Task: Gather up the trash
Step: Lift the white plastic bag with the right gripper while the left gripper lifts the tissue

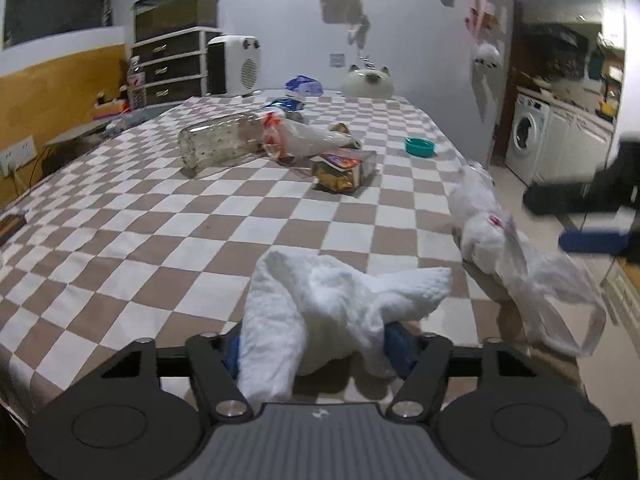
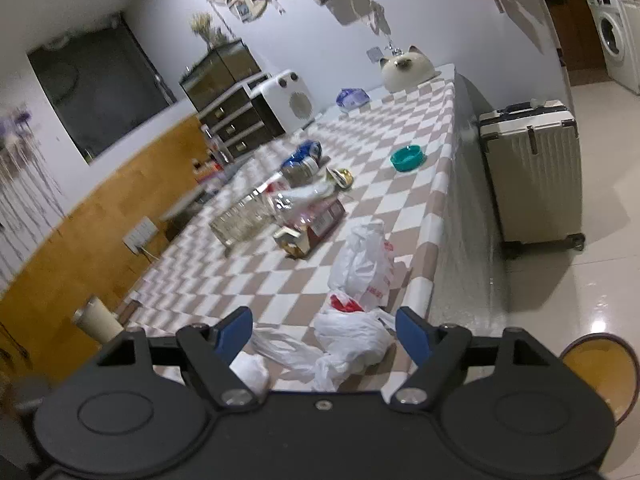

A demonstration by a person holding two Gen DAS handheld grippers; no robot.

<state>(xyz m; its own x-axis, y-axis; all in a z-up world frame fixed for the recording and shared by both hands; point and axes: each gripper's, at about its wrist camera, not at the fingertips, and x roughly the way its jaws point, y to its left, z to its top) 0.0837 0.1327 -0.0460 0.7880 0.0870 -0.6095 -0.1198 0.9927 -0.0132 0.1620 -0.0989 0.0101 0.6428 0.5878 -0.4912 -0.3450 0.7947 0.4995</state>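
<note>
The left gripper [image 1: 316,354] is pinching a crumpled white tissue [image 1: 320,312], which sits between its blue pads and sticks up over the near edge of the checkered table [image 1: 160,232]. The right gripper [image 2: 326,338] has its jaws spread wide with nothing between them, and it hangs just above a white plastic bag [image 2: 352,340] lying at the near corner of the table, by the edge. A second bunch of white plastic [image 2: 366,264] lies just past it along the same edge; it may be part of the same bag, but the picture is too blurry to tell. Farther in, near the middle of the table, lies a clear plastic bottle [image 1: 224,144] on its side, with a snack wrapper [image 1: 344,170] just beside it. A small teal bowl [image 1: 420,147] sits past the wrapper, toward the edge. At the far end of the table sit a blue packet [image 1: 303,86] and a cat-shaped thing [image 1: 368,82].
</note>
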